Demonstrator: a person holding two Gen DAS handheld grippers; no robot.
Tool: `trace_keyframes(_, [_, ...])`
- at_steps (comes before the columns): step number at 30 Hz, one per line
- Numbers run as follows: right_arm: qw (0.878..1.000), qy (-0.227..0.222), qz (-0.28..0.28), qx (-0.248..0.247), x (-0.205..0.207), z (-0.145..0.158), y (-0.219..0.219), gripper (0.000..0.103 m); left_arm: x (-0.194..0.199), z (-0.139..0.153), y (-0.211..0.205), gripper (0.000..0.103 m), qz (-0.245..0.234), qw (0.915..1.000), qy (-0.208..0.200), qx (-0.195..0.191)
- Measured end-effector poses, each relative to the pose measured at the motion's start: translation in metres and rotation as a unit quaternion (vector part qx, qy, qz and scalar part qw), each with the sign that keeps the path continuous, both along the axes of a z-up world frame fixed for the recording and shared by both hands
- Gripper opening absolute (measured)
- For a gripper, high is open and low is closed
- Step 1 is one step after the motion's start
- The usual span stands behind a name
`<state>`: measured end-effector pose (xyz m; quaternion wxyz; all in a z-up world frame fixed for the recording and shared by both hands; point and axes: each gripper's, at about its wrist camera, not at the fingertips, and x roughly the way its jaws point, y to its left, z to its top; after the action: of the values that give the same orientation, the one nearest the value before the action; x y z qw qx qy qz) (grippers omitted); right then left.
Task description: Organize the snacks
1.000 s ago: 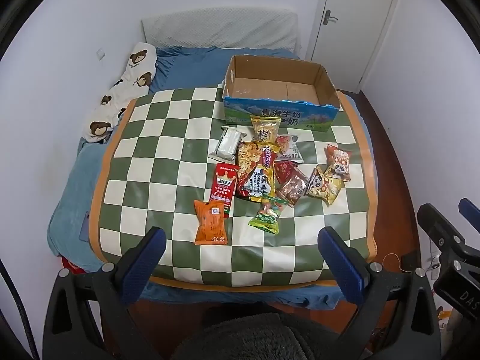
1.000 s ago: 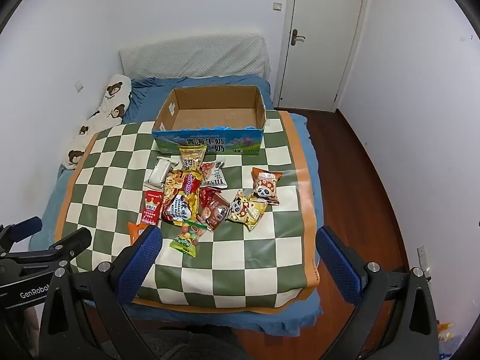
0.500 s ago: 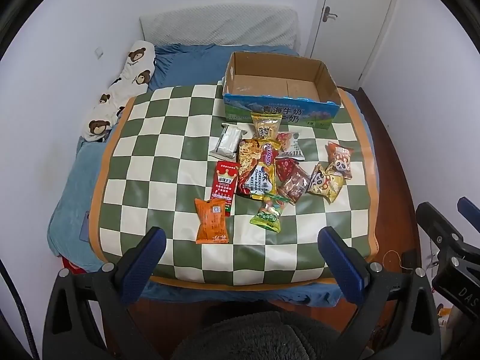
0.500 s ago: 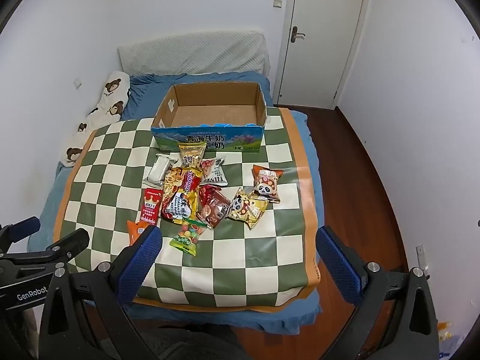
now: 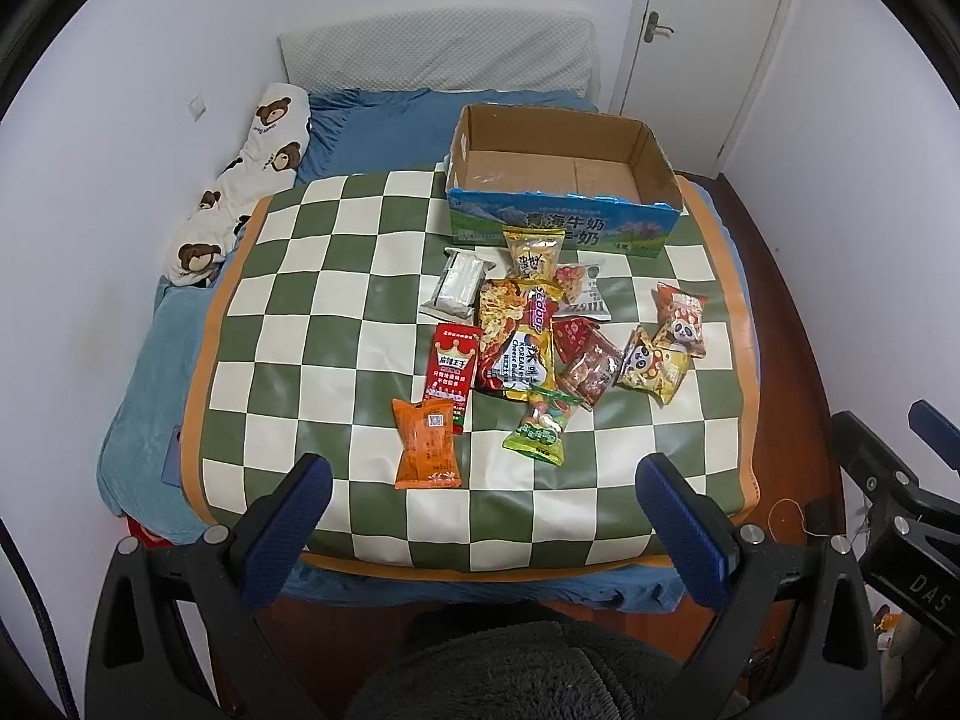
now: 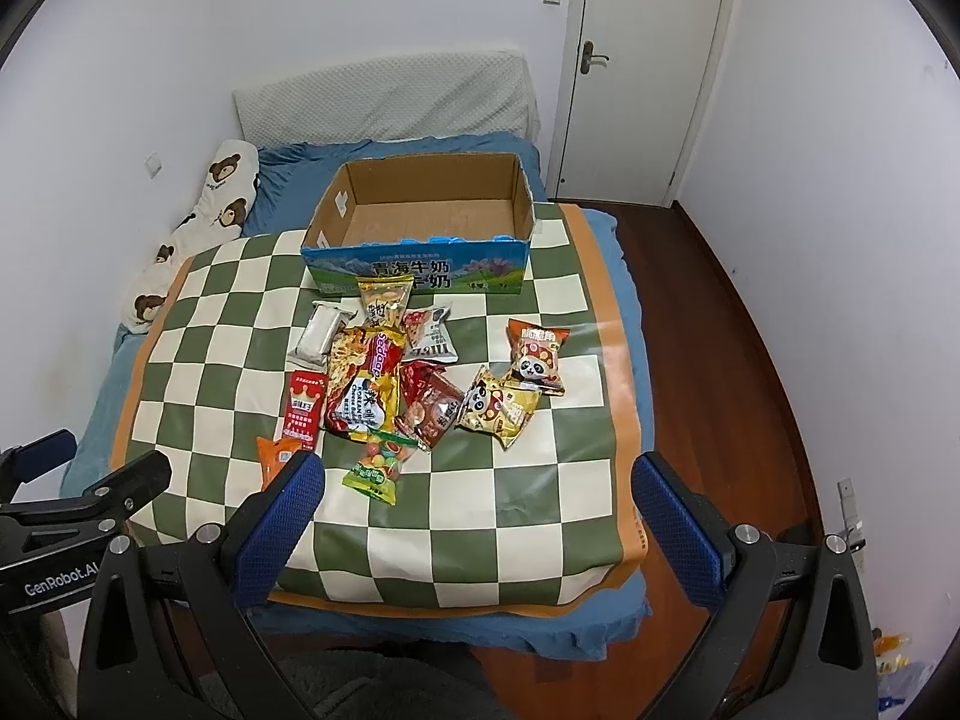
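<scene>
Several snack packets lie in a heap on a green-and-white checked mat [image 5: 336,312] [image 6: 228,324] on the bed. Among them are an orange packet [image 5: 426,444], a red packet [image 5: 451,372], a large noodle packet [image 5: 516,339] [image 6: 366,384], a green candy bag [image 5: 543,426] [image 6: 378,462] and two panda packets [image 6: 537,354] [image 6: 498,408]. Behind the heap stands an open cardboard box [image 5: 654,165] [image 6: 336,204] with nothing in it. My left gripper [image 5: 483,495] and my right gripper [image 6: 477,489] are both open and hold nothing, well short of the snacks at the bed's near end.
A bear-print pillow [image 5: 252,180] lies along the left wall. A padded headboard [image 6: 384,96] and a closed white door [image 6: 645,60] are at the back. Wooden floor [image 6: 726,324] runs along the bed's right side. Dark fuzzy fabric [image 5: 510,672] fills the bottom.
Both views have shifted slightly, so the bed and snacks sit a little differently in frame. The snacks and box have not moved, and both grippers stay open.
</scene>
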<state>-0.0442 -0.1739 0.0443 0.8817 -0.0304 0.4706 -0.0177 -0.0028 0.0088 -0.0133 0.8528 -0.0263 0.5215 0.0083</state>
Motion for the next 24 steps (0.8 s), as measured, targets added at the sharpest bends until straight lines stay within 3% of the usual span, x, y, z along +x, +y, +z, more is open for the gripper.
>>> trace_keyframes(24, [1.0,0.009,-0.001,0.005,-0.0023,0.0033,-0.0014,0.103,-0.0011,0.0025,-0.003,0.103,-0.002,1.0,0.005,-0.001])
